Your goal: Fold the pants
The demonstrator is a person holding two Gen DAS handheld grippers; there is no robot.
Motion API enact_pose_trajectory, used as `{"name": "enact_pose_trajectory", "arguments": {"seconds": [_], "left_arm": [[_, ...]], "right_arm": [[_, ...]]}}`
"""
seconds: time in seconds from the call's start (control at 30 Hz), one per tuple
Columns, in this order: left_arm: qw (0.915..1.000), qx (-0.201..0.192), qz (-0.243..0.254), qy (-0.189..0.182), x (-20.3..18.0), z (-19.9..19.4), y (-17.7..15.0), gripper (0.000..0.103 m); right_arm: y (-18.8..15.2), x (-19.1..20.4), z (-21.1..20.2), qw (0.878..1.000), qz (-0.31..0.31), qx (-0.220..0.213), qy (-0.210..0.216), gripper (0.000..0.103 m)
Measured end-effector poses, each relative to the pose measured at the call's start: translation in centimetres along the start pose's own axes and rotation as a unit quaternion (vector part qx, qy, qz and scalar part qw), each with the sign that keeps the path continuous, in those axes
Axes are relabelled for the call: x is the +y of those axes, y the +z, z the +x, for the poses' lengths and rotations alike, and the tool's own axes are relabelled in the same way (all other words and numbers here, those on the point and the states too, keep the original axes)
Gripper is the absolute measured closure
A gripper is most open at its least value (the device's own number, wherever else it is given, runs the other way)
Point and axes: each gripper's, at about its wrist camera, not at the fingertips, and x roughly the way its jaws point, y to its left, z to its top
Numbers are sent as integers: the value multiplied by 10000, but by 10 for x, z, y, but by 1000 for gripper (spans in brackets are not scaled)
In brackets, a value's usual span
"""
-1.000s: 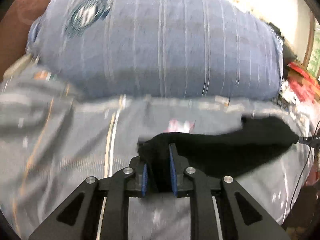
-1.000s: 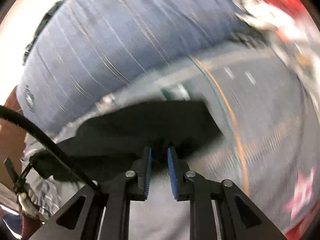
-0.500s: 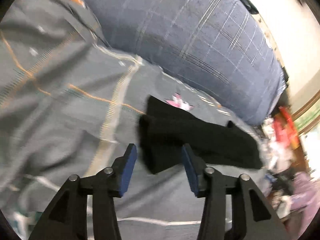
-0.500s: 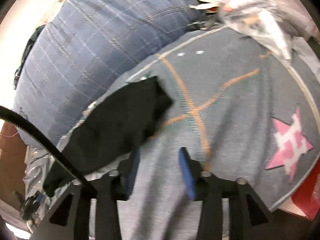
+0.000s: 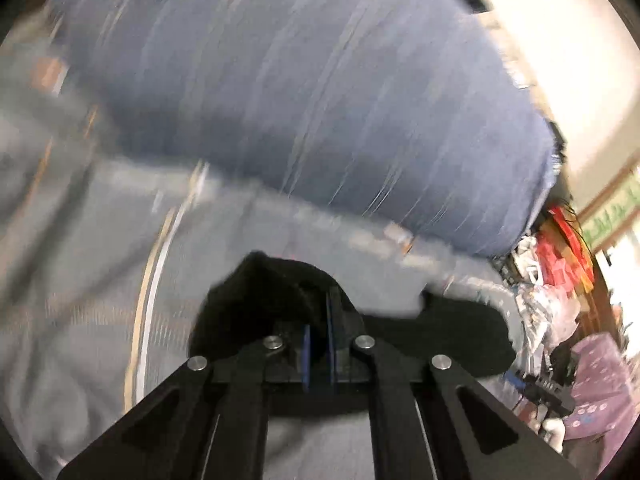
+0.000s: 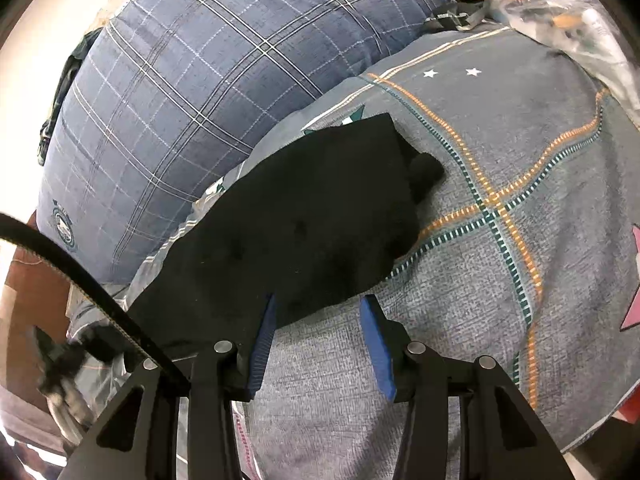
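Note:
The black pants (image 6: 304,220) lie folded on a grey patterned bed cover (image 6: 500,280), in front of a big blue checked pillow (image 6: 200,92). My right gripper (image 6: 320,336) is open, its blue pads either side of the pants' near edge, holding nothing. In the blurred left wrist view my left gripper (image 5: 318,344) is shut on an end of the black pants (image 5: 272,300), which bunches up over the fingers; the rest of the pants (image 5: 460,340) trails to the right.
Plastic bags and clutter (image 6: 560,12) sit at the bed's far right corner. Red and purple items (image 5: 580,320) crowd the right side beyond the bed. A black cable (image 6: 80,280) crosses the right wrist view's lower left.
My left gripper, open half a second ago, has closed on the pants' end and is moving fast. My right gripper let go a second ago and stays open near the pants' edge.

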Motion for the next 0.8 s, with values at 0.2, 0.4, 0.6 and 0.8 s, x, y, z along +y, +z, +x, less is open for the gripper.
{"name": "enact_pose_trajectory", "arguments": {"seconds": [0.2, 0.4, 0.6, 0.8], "left_arm": [[9960, -637, 614, -138, -27, -23, 18, 96], [9922, 706, 325, 973, 51, 31, -78, 95], [9939, 468, -373, 927, 98, -7, -103, 95], [9956, 113, -706, 610, 99, -15, -85, 51]], "right_arm": [[-8, -3, -5, 10000, 50, 8, 10, 55], [-14, -8, -1, 9999, 18, 108, -120, 55], [-9, -6, -8, 9998, 87, -46, -160, 52], [1, -17, -24, 9976, 434, -462, -289, 36]]}}
